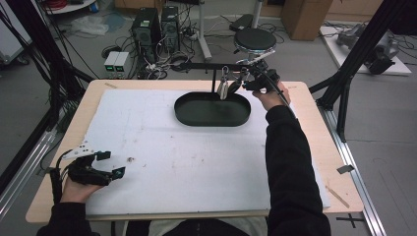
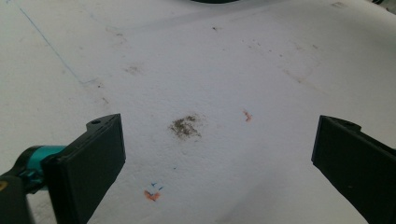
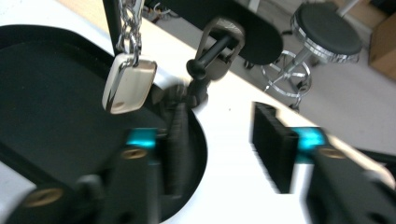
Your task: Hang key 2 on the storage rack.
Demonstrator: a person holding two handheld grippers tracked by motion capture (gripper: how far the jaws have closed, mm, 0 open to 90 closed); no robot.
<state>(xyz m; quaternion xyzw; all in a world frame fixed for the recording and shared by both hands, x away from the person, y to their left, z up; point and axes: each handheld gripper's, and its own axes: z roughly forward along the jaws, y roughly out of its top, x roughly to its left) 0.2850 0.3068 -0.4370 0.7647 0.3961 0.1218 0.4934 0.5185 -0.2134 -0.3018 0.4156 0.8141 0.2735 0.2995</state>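
A black oval tray (image 1: 187,114) lies at the back middle of the white mat (image 1: 187,162). Behind it stands a thin black rack (image 1: 209,66) with small things hanging from its bar. A shiny cream tag on a chain (image 3: 128,83) hangs over the tray. Beside it a brown metal loop (image 3: 219,39) sits on a black peg. My right gripper (image 3: 219,121) (image 1: 244,83) is held up just below and beside the loop, its jaws apart with nothing between them. My left gripper (image 1: 110,164) (image 2: 217,149) rests open over the bare mat at the front left.
A round black stool (image 1: 254,40) stands behind the table's far edge. Computer towers (image 1: 156,24) and cables lie on the floor beyond. Black frame posts (image 1: 361,49) rise at both sides. The mat carries a few small stains (image 2: 186,127).
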